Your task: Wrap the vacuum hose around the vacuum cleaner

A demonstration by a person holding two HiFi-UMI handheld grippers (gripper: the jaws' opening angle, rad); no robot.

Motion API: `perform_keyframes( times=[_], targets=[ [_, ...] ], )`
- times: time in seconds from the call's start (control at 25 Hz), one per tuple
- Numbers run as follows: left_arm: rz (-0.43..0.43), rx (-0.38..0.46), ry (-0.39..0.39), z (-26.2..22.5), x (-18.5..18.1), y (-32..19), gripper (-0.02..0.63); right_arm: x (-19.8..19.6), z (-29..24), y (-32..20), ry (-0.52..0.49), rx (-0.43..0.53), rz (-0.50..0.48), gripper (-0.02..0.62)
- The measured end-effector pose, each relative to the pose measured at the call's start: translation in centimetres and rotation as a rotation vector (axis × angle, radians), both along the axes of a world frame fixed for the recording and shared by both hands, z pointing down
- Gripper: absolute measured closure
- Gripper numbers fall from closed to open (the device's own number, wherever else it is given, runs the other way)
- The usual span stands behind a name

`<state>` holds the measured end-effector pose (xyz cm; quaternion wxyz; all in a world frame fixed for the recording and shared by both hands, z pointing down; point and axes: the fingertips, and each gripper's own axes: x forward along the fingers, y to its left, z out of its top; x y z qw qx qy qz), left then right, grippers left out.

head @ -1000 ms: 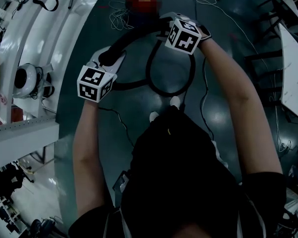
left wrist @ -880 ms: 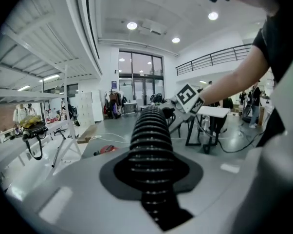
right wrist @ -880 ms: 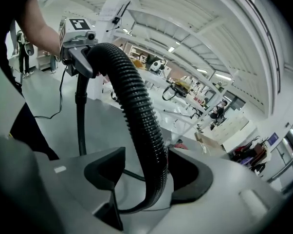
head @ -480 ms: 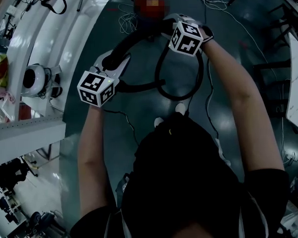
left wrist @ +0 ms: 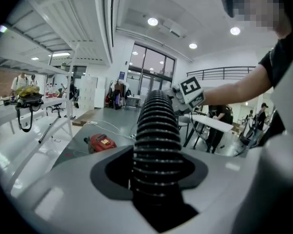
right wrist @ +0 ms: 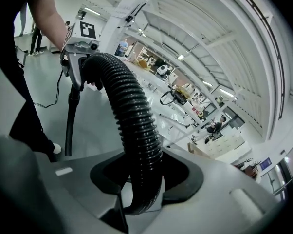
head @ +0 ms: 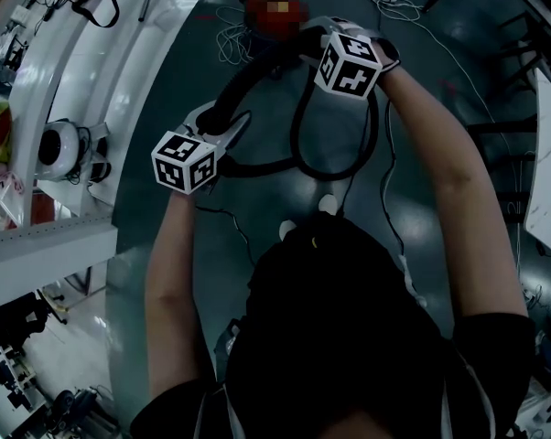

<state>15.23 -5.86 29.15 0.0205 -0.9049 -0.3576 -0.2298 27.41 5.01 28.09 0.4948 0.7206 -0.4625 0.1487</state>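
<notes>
A black ribbed vacuum hose [head: 243, 76] arches between both grippers above the dark floor, and a thinner black loop [head: 335, 167] hangs below it. The red vacuum cleaner [head: 274, 12] stands on the floor beyond, also seen in the left gripper view as the red vacuum cleaner [left wrist: 101, 143]. My left gripper [head: 223, 122] has the hose [left wrist: 156, 130] between its jaws; they have just been opening and stand loose around it. My right gripper [head: 305, 48] has just been closing and pinches the hose [right wrist: 132, 111]. The left gripper [right wrist: 85, 79] shows at the hose's far end.
White curved benches [head: 74, 108] run along the left with a round white device [head: 51, 144] on them. Loose cables [head: 230, 35] lie on the floor near the vacuum cleaner. Dark chair frames [head: 495, 126] and a white tabletop [head: 545, 181] stand at the right. My shoes [head: 326, 206] are below the loop.
Both grippers have shifted a little toward the red vacuum cleaner, with the hose still arched between them. The hanging loop has followed.
</notes>
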Motion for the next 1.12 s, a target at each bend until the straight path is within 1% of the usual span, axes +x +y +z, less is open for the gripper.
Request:
perform_keyframes(
  times=[0.04,0.08,0.16,0.24,0.32,0.4,0.52,0.56,0.6,0.68,0.72,0.76,0.8,0.84,0.88,0.92,1.04,1.12],
  targets=[
    [0.007,0.012,-0.011,0.1,0.3,0.2,0.398,0.1,0.1,0.2,0.005,-0.01,-0.003,0.426],
    [0.018,0.024,-0.014,0.0,0.5,0.6,0.366,0.2,0.3,0.4,0.012,-0.021,-0.007,0.426],
    [0.047,0.048,-0.006,-0.6,1.1,1.7,0.34,0.3,0.4,0.6,0.029,-0.044,-0.018,0.426],
    [0.076,0.09,-0.002,-1.0,1.8,3.2,0.333,0.3,0.6,0.4,0.042,-0.055,-0.033,0.426],
    [0.095,0.161,-0.009,-0.9,2.6,4.4,0.333,0.4,0.5,0.3,0.048,-0.058,-0.04,0.426],
    [0.09,0.209,0.001,-1.1,3.5,4.9,0.334,0.6,0.2,0.4,0.056,-0.067,-0.046,0.426],
    [0.051,0.173,0.019,-2.6,5.0,5.8,0.333,0.5,-0.1,0.7,0.079,-0.092,-0.087,0.426],
    [0.05,0.172,0.019,-3.0,5.5,6.4,0.333,0.3,-0.2,0.7,0.085,-0.099,-0.105,0.426],
    [0.059,0.191,0.015,-3.1,5.9,7.1,0.334,0.2,-0.2,0.7,0.089,-0.105,-0.121,0.426],
    [0.081,0.268,-0.007,-2.6,6.4,8.3,0.35,-0.2,-0.1,0.6,0.087,-0.105,-0.148,0.426],
    [0.087,0.315,-0.027,-2.0,6.5,8.7,0.374,-0.5,-0.1,0.5,0.083,-0.101,-0.16,0.425],
    [0.092,0.364,-0.054,-1.2,6.5,9.0,0.42,-0.8,0.0,0.6,0.08,-0.097,-0.172,0.426],
    [0.099,0.408,-0.082,-0.3,6.4,9.2,0.44,-1.1,0.1,0.7,0.077,-0.095,-0.183,0.426],
    [0.107,0.439,-0.103,0.5,6.2,9.5,0.473,-1.3,0.3,0.8,0.077,-0.094,-0.194,0.426],
    [0.112,0.451,-0.11,1.0,6.2,9.7,0.491,-1.4,0.4,1.0,0.08,-0.095,-0.204,0.426],
    [0.11,0.447,-0.106,1.1,6.3,10.0,0.492,-1.3,0.5,1.3,0.086,-0.096,-0.21,0.426],
    [0.075,0.42,-0.064,0.9,7.0,10.7,0.497,-0.6,0.7,1.8,0.098,-0.092,-0.216,0.423],
    [0.055,0.395,-0.049,0.9,7.5,10.8,0.497,-0.2,0.8,1.9,0.097,-0.091,-0.216,0.42]
  ],
)
